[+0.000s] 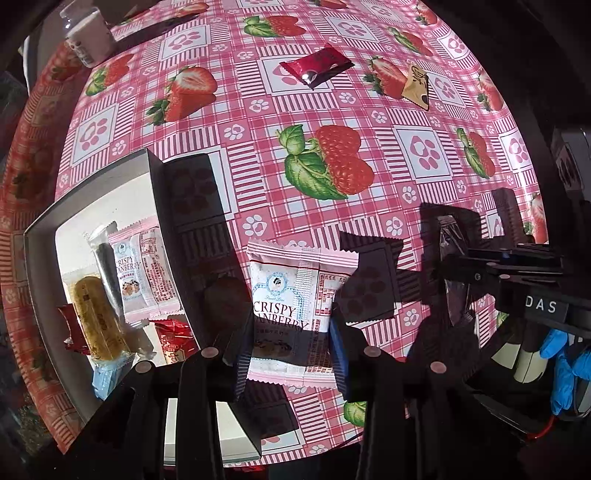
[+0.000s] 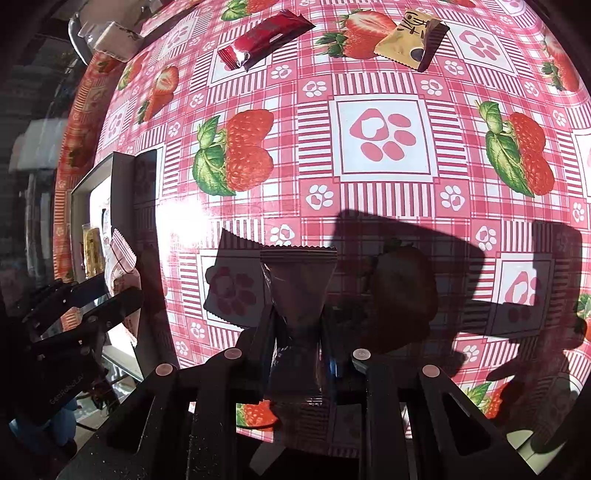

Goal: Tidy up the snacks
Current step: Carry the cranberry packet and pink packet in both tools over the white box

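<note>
My left gripper (image 1: 291,350) is shut on a white and pink cranberry snack packet (image 1: 295,295), held above the tablecloth. Left of it stands a grey box (image 1: 40,236) holding several snacks, among them a second cranberry packet (image 1: 135,273) and a yellow bar (image 1: 96,317). My right gripper (image 2: 297,347) is shut on a dark wrapped snack (image 2: 299,291), pinched at its middle and lifted off the cloth. A red packet (image 1: 316,68) (image 2: 264,33) and a tan packet (image 1: 416,85) (image 2: 410,38) lie on the far part of the table. The right gripper (image 1: 458,266) shows at the right edge of the left wrist view.
A pink strawberry-print tablecloth (image 2: 384,136) covers the round table. A small white jar (image 1: 88,35) stands at the far left edge. A blue-gloved hand (image 1: 565,369) holds the right gripper. The left gripper (image 2: 107,291) and the grey box (image 2: 118,177) appear at the left of the right wrist view.
</note>
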{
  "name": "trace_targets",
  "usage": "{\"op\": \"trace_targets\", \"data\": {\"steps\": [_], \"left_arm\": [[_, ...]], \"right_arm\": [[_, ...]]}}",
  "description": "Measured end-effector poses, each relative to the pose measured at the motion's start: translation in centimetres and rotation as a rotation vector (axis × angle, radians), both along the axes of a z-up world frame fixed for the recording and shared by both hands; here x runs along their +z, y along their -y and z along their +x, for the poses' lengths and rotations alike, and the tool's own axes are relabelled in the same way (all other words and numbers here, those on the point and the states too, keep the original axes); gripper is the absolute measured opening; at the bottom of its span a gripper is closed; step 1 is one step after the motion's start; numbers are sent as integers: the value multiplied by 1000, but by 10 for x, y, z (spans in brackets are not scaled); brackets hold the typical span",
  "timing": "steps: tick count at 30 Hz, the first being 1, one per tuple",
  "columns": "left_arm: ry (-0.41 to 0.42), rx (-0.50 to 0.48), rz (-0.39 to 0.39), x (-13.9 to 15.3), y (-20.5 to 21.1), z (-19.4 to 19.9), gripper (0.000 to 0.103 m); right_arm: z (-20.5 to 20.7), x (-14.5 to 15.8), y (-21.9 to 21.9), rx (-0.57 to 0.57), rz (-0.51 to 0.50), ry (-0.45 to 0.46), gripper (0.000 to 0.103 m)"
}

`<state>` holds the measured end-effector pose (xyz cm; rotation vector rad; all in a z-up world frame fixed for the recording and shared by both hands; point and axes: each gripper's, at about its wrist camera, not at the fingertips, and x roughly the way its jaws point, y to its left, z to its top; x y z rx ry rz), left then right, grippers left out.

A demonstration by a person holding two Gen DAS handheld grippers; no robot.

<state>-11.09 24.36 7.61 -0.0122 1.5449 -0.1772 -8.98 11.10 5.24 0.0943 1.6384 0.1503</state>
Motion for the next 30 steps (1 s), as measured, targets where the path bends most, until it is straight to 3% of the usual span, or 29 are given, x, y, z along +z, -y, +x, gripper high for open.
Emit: {"op": "trace_targets", "data": {"steps": [6,17,30], "left_arm": [[28,75,4,1,-31,-8,41],[59,187,9,5,-86,-24,41],[60,254,14,1,-134,-40,41]], "right_arm": [[-4,-11,-34,87,-5,19,25],[6,6,-93,247,-20,43,25],[16,15,-161,386,-24,67,25]]}}
